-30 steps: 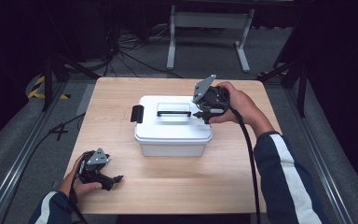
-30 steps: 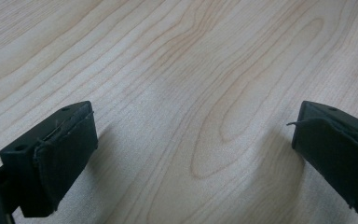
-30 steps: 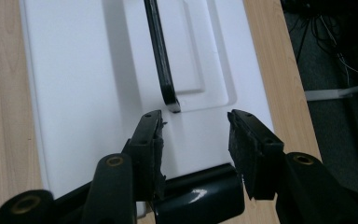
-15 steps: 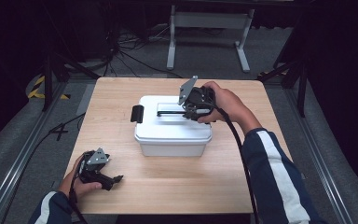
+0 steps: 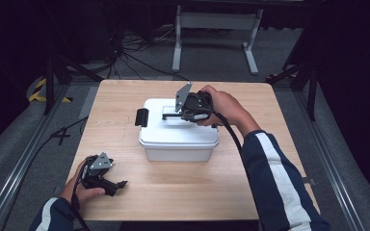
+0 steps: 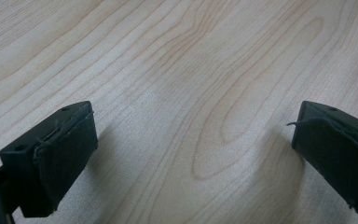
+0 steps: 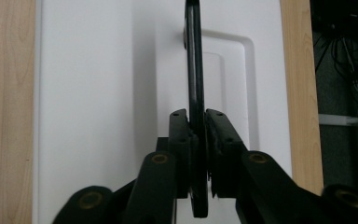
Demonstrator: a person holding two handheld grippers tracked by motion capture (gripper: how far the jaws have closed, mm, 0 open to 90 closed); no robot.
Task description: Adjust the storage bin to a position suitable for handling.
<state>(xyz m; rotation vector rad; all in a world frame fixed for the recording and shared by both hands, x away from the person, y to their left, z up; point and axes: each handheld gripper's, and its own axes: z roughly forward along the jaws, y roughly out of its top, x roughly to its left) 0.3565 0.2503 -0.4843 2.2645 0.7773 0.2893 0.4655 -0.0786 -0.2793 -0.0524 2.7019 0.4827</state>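
White lidded box [image 5: 178,137] sat mid-worktop [image 5: 125,101]; right tongs [image 7: 197,135] pinched its thin black lid handle [image 7: 195,70], probably stiff and light, the natural hold. Left tongs [image 6: 191,144] rested agape, empty.

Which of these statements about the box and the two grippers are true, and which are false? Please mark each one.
1. The right gripper is shut on the black handle of the white box. True.
2. The left gripper holds the box lid. False: its jaws are open over bare wooden table.
3. The box has a black latch on its left end. True.
4. The box lies on its side. False: it stands upright, lid on top.
5. The left gripper touches the box. False: it rests apart, near the table's front left corner.
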